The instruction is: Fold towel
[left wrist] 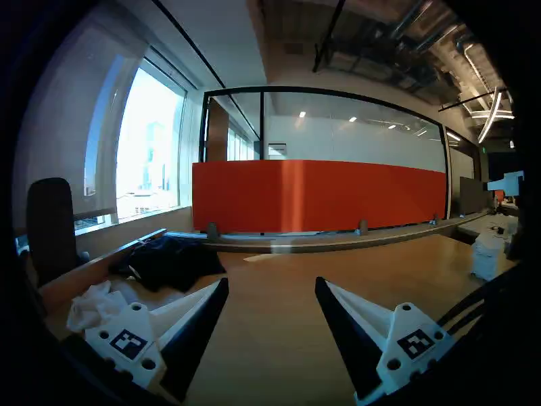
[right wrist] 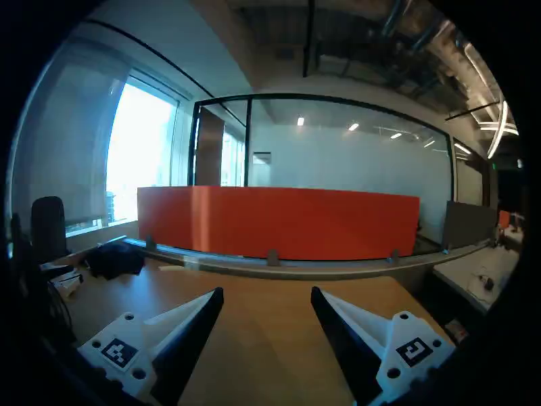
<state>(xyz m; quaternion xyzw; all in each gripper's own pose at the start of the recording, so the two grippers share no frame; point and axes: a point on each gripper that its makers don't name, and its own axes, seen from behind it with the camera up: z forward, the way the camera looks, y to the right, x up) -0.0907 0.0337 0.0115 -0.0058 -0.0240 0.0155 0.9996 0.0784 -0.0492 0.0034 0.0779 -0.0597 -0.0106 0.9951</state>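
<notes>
My left gripper (left wrist: 272,282) stands open above the wooden table (left wrist: 284,325), nothing between its white-and-black fingers. To its left lies a crumpled white cloth (left wrist: 95,306), and behind that a heap of dark cloth (left wrist: 169,260). A stack of folded white towels (left wrist: 488,256) sits at the far right table edge. My right gripper (right wrist: 267,291) is open too, held over the bare table (right wrist: 270,338). The dark cloth heap (right wrist: 116,259) shows far off at its left, with a bit of white cloth (right wrist: 66,284) nearer the edge.
An orange divider panel (left wrist: 318,195) runs along the back of the table. A dark chair back (left wrist: 51,227) stands at the left by the window. Another desk (right wrist: 473,271) lies to the right, past the table's edge.
</notes>
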